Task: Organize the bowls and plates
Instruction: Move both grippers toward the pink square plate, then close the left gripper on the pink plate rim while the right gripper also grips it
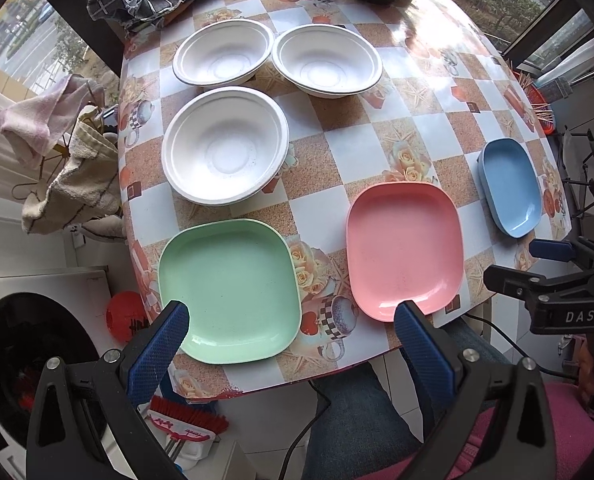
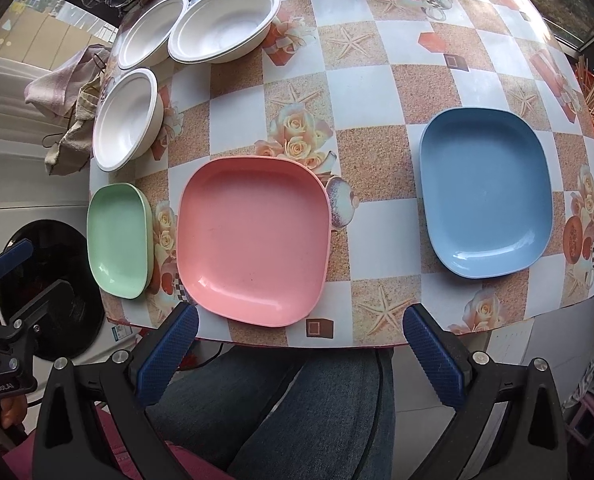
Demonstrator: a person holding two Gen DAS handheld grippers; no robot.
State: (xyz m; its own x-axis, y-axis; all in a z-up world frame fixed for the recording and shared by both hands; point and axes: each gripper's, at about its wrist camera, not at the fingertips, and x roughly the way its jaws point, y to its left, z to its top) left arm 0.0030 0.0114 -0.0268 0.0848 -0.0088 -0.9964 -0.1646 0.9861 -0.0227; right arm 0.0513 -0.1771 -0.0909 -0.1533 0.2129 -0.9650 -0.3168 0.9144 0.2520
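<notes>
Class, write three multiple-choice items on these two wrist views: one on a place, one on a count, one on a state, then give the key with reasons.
1. Which plate lies between the other two?
A. green
B. pink
C. blue

2. How many white bowls are on the table?
A. two
B. three
C. four

3. How do the grippers stand?
A. both open, holding nothing
B. left shut on a bowl
C. right shut on a plate

Key: 1 B, the pink plate sits between the green plate and the blue plate. 2 B, white bowls. 3 A, left gripper and right gripper show spread, empty fingers.
</notes>
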